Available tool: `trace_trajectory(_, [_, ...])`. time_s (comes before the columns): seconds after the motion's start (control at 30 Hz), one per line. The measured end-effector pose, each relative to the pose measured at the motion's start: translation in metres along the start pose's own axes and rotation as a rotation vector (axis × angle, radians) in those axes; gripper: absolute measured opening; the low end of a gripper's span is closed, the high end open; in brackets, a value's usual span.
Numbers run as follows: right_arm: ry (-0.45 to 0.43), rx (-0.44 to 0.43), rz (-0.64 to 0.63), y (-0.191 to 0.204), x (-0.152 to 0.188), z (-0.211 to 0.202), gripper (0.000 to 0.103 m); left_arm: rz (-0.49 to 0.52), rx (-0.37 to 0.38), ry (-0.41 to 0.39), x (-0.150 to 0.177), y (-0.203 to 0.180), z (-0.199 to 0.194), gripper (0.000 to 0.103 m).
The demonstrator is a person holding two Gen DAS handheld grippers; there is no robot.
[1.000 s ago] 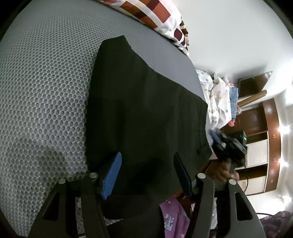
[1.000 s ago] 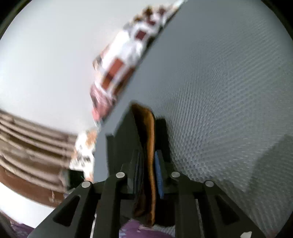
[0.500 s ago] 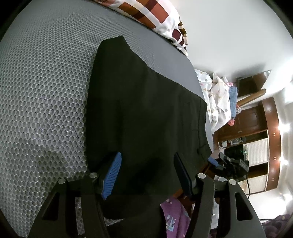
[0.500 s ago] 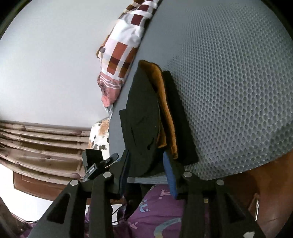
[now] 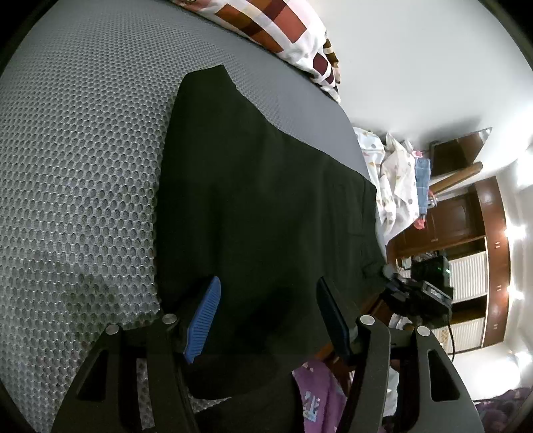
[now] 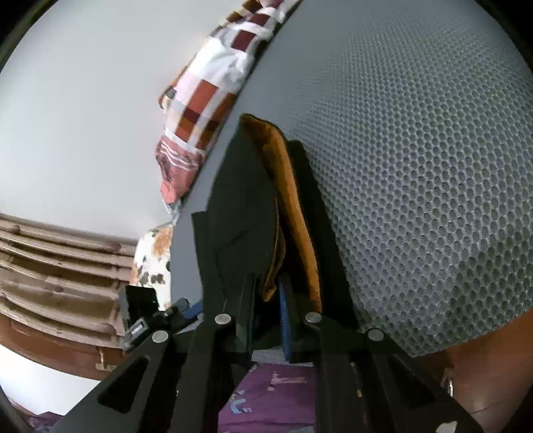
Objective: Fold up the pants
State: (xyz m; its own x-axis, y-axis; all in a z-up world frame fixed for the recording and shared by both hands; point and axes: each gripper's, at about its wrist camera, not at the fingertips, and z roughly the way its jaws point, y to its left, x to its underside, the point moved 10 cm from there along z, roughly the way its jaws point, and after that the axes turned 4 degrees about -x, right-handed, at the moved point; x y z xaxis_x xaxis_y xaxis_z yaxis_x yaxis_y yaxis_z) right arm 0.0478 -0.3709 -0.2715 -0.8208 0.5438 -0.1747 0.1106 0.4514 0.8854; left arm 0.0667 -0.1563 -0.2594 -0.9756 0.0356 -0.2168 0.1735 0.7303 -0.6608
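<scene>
1. The black pants (image 5: 260, 200) lie flat on the grey mesh bed (image 5: 83, 150), below the checked pillow (image 5: 276, 30).
2. The left tool (image 5: 266, 316) stands wide over their near edge.
3. The right tool (image 6: 266, 319) has just been closing, pinching the pants' edge.

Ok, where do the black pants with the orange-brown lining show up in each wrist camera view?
Left wrist: black pants fill the centre, flat on the grey mesh mattress.
Right wrist: pants centre, edge-on, orange-brown lining showing, running to the lower middle.
Shared landmark: the checked red-and-white pillow at the top of both.
</scene>
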Motion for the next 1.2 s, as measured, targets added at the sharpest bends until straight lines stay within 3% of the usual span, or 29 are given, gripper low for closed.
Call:
trace_trajectory(0.17, [-0.017, -0.04, -0.031, 0.019, 0.012, -0.027, 0.012, 0.006, -0.011, 0.005, 0.001, -0.001, 0.001, 0.061])
trace_trajectory(0.27, [0.01, -0.005, 0.043, -0.013, 0.02, -0.02, 0.012, 0.023, -0.021, 0.003, 0.002, -0.002, 0.004, 0.061])
trace_trajectory(0.4, [0.009, -0.076, 0.159, -0.035, 0.025, -0.015, 0.01, 0.026, -0.017, 0.0, 0.001, -0.004, 0.006, 0.061])
trace_trajectory(0.7, [0.022, -0.074, 0.164, -0.031, 0.025, -0.016, 0.01, 0.046, -0.036, -0.013, 0.004, -0.007, 0.008, 0.061])
trace_trajectory(0.77, [0.03, -0.025, 0.103, -0.025, 0.025, -0.018, 0.012, 0.068, -0.058, -0.014, 0.005, -0.01, 0.01, 0.061])
trace_trajectory(0.87, [0.045, 0.093, -0.048, -0.008, 0.021, -0.025, 0.019, 0.099, -0.087, -0.015, 0.006, -0.013, 0.013, 0.061])
trace_trajectory(0.93, [0.018, 0.205, -0.164, 0.002, 0.011, -0.036, 0.038, 0.114, -0.097, -0.018, 0.006, -0.015, 0.015, 0.061])
trace_trajectory(0.97, [0.009, 0.225, -0.193, 0.005, 0.007, -0.039, 0.044, 0.116, -0.098, -0.021, 0.006, -0.015, 0.015, 0.061])
trace_trajectory(1.03, [-0.009, 0.249, -0.252, 0.013, -0.004, -0.043, 0.068, 0.115, -0.098, -0.026, 0.005, -0.014, 0.016, 0.061])
trace_trajectory(1.1, [-0.011, 0.263, -0.28, 0.016, -0.018, -0.04, 0.071, 0.118, -0.105, -0.035, 0.005, -0.013, 0.015, 0.061])
trace_trajectory(1.2, [0.025, 0.281, -0.308, 0.012, -0.033, -0.025, 0.071, 0.15, -0.183, -0.076, 0.003, -0.012, 0.009, 0.061])
